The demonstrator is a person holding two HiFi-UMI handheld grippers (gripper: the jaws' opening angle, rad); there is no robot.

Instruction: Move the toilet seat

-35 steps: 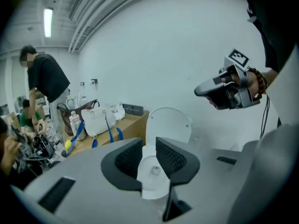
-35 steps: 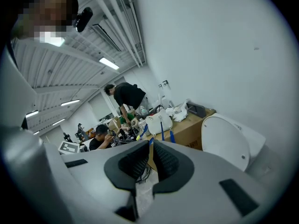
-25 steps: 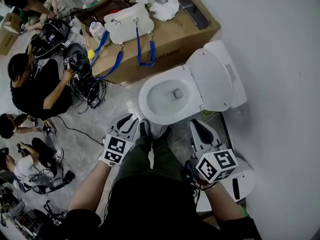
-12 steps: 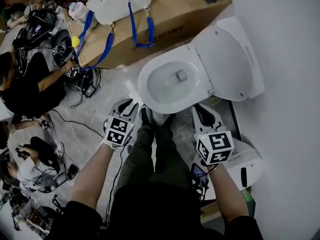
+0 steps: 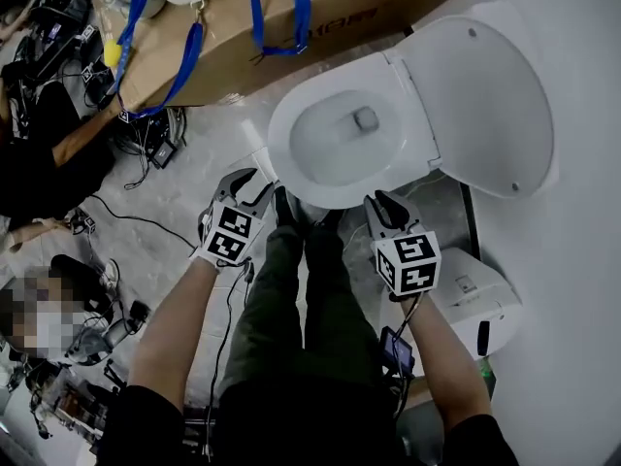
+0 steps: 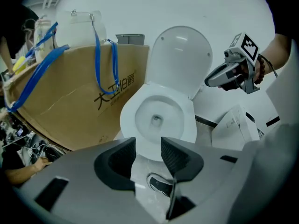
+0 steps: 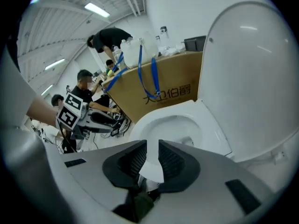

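I stand over the toilet with one claw in each hand, both pointing steeply down toward the front of the bowl.

1. Left claw point(image 5: 256, 184): released. Its jaws have just been opening and stand well apart. Nothing is between them; through the gap the left gripper view shows only the floor point(image 5: 175, 192), the toe of a shoe point(image 5: 281, 207) and the front edge of the bowl.
2. Right claw point(image 5: 381, 202): released, but only narrowly. Its jaws have just been opening, and a slim gap shows between the ribbed pads. Nothing is gripped; the bowl's front rim lies beyond the gap.
3. Toilet seat point(image 5: 400, 95): as far as I can read it, it lies flat on the bowl as a wide white ring. Neither claw touches it. Both claw tips hang just short of its front edge, the left one at the front left, the right one at the front right.
4. Lid point(image 5: 485, 95): raised, standing open behind the bowl against the white wall.
5. Surroundings: a cardboard box point(image 5: 252, 37) stands just beside the bowl on its far left side, with blue straps point(image 5: 301, 13) hanging down its face. A white box-shaped unit point(image 5: 475, 304) sits on the floor by my right arm. People sit among cables at the far left.
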